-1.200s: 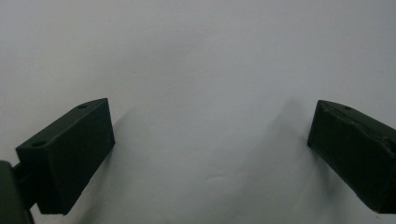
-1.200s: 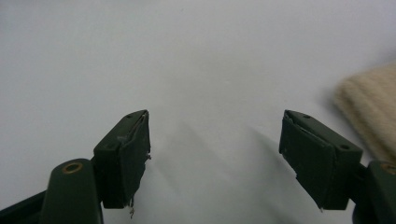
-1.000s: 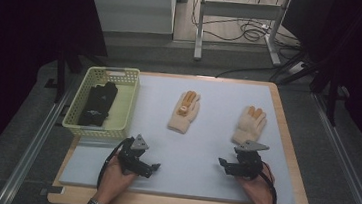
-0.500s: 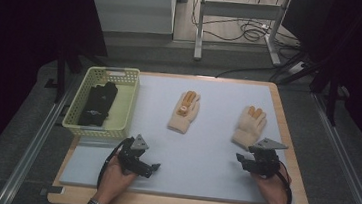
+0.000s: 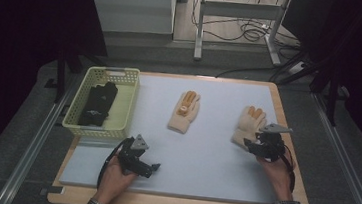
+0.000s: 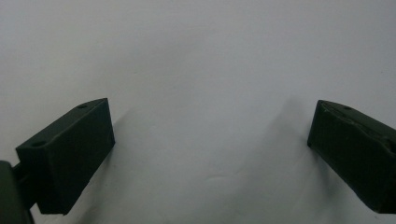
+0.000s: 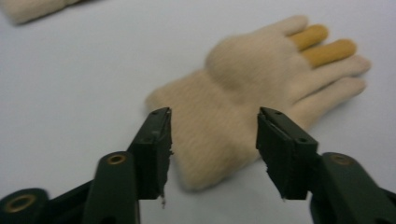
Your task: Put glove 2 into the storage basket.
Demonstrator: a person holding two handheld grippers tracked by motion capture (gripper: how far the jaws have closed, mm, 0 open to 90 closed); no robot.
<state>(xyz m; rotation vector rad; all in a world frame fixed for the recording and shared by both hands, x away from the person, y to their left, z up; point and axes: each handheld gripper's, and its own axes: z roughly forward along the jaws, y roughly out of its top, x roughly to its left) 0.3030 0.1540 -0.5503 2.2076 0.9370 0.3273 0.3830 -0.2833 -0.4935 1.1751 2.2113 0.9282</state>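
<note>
Jaws of the right gripper (image 7: 212, 154) stand partly apart, having just been closing, and the cuff of a cream glove (image 7: 254, 100) lies between and just beyond their tips; the pads do not press on it, and whether the tips brush the wool cannot be told. In the right gripper view this glove lies flat on the pale mat (image 7: 70, 84), cuff toward the jaws and fingers pointing away to the right, two of them orange. A corner of a second cream glove (image 7: 32, 8) peeks in far off to the left of the left jaw.

From the high view the right gripper (image 5: 255, 145) sits at the cuff end of that glove (image 5: 247, 124), while the second glove (image 5: 185, 113) lies well apart from it, out toward the middle of the mat (image 5: 203, 159). That view also takes in a yellow basket (image 5: 127, 102) holding something black (image 5: 97, 105), beyond the left gripper (image 5: 151, 168).

In the left gripper view the left gripper (image 6: 210, 140) has its jaws spread wide, with nothing but bare mat (image 6: 205, 70) between and ahead of them. They hold nothing.
</note>
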